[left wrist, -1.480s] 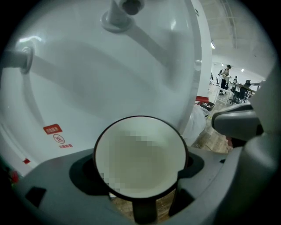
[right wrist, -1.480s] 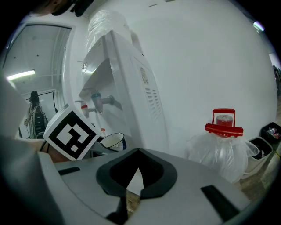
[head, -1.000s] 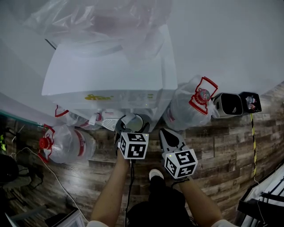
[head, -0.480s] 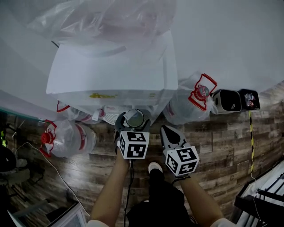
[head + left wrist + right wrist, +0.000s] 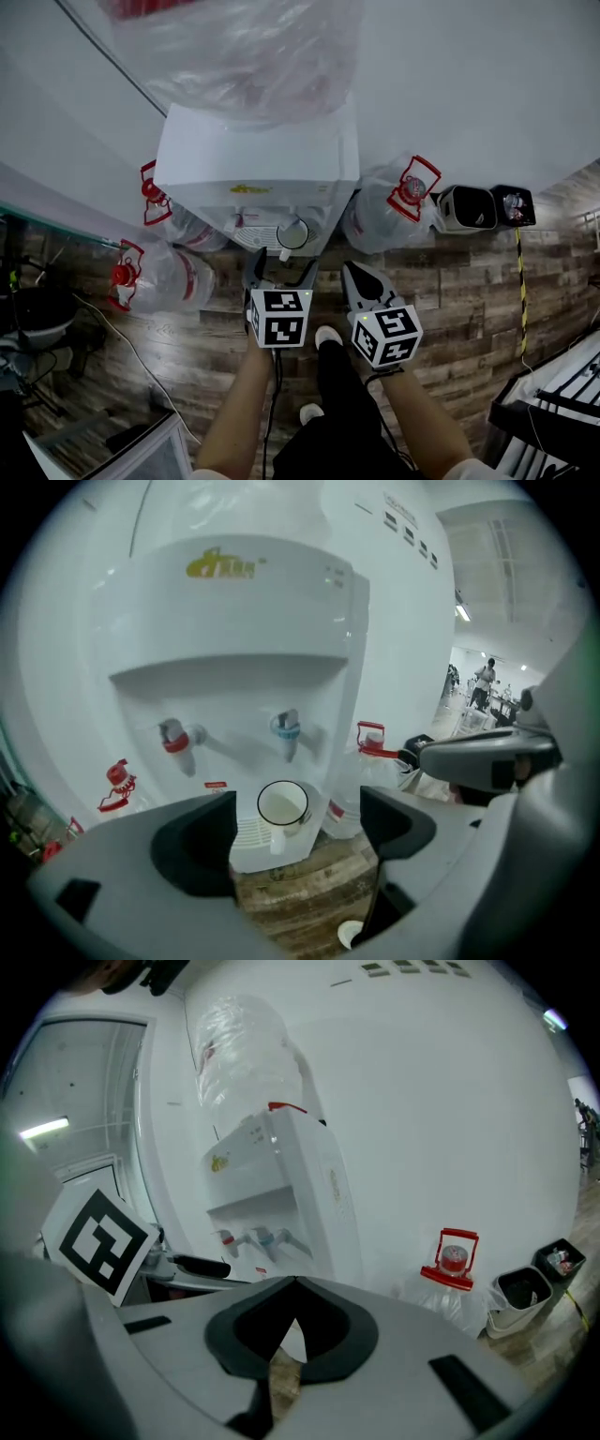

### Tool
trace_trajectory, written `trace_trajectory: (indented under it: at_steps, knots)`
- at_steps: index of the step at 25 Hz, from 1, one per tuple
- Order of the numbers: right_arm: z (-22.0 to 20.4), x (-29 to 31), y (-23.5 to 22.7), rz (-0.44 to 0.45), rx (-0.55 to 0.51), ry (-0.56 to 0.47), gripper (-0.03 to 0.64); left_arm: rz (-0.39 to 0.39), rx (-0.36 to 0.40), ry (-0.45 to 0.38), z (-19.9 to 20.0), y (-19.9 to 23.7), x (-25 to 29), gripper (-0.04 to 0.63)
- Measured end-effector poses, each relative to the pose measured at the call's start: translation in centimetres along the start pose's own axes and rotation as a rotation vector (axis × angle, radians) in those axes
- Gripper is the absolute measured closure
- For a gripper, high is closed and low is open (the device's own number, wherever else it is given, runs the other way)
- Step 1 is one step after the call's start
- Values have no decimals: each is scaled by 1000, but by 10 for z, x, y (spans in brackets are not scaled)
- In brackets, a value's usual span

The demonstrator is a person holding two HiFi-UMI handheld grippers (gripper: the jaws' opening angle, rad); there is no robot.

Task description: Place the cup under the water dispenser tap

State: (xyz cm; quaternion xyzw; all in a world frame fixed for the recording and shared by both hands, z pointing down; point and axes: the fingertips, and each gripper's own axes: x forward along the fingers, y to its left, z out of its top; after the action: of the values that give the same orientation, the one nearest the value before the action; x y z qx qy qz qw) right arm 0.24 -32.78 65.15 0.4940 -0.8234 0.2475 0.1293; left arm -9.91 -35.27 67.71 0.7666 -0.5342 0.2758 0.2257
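Left gripper (image 5: 280,266), lower centre: jaws apart, empty. Cup (image 5: 282,804) stands on the dispenser's (image 5: 258,159) tray under the blue tap (image 5: 286,729). Right gripper (image 5: 356,269): jaws together, empty. Wrapped bottle (image 5: 244,56) cut off at top. Plank floor (image 5: 459,281), white wall (image 5: 469,84).

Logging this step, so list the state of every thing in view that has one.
cup: upright on the drip tray, below the blue tap, not gripped.
left gripper: open, nothing between its jaws.
right gripper: shut, empty.
blue tap: no water seen running.
red tap: no water seen running.
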Motion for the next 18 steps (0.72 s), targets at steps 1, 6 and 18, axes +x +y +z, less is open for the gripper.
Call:
trace_trajectory:
  at_steps: [1, 6, 18]
  knots:
    - [6, -9, 7, 0, -4, -3, 597, -1, -2, -3, 2, -1, -14, 138]
    - [40, -56, 47, 6, -32, -30, 597, -1, -38, -41, 13, -3, -91, 140]
    - [99, -211, 154, 26, -76, -110, 597, -9, -54, -182, 43, -32, -307, 270]
